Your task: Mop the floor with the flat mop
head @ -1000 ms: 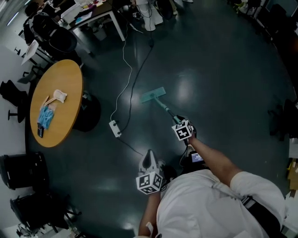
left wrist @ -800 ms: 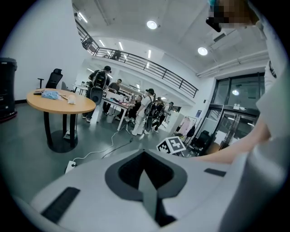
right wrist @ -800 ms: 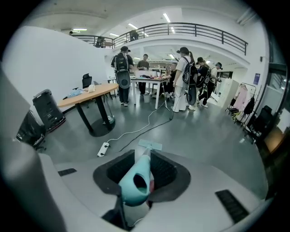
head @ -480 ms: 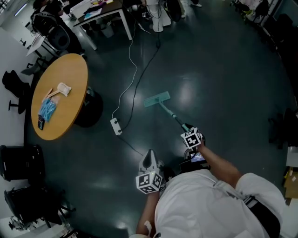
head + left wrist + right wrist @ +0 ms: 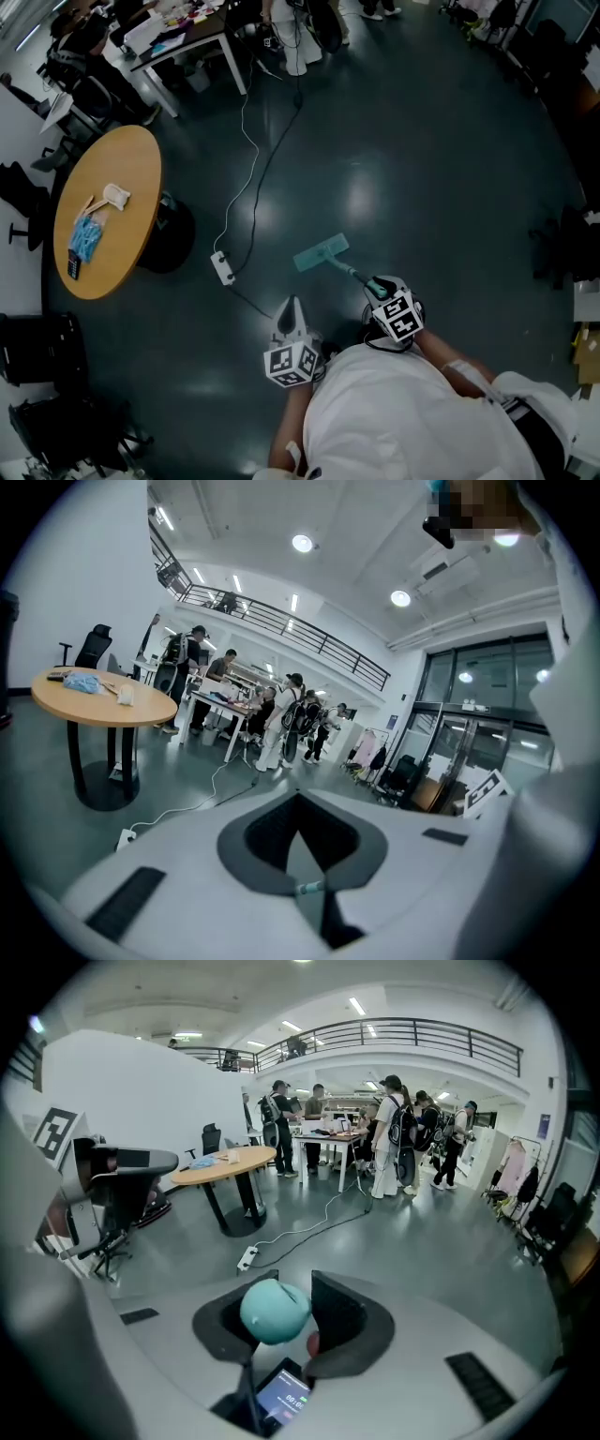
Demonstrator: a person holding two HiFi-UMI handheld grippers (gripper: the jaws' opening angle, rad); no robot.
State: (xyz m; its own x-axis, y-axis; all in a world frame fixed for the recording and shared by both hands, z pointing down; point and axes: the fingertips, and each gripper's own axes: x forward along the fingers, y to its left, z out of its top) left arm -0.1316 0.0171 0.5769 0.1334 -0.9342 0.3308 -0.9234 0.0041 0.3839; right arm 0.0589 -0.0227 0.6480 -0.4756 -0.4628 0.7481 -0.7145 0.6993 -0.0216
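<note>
The flat mop's teal head (image 5: 321, 252) lies on the dark floor (image 5: 441, 187) just ahead of me, and its thin handle (image 5: 349, 272) slants back to my right gripper (image 5: 380, 289). In the right gripper view the handle's rounded teal end (image 5: 275, 1310) sits between the jaws, and the right gripper (image 5: 292, 1281) is shut on it. My left gripper (image 5: 292, 307) hangs to the left of the mop, apart from it, its tip pointing forward. Seen in its own view, the left gripper (image 5: 298, 795) has its jaws together with nothing in them.
A white power strip (image 5: 222, 267) with cables trailing to the back lies left of the mop head. A round wooden table (image 5: 112, 244) with small items stands at left, black chairs (image 5: 42, 347) beside it. Desks (image 5: 187, 37) and several people (image 5: 389, 1138) are at the far end.
The mop head has slid back across the floor toward me, and my right gripper has pulled in close to my body. The left gripper has hardly moved.
</note>
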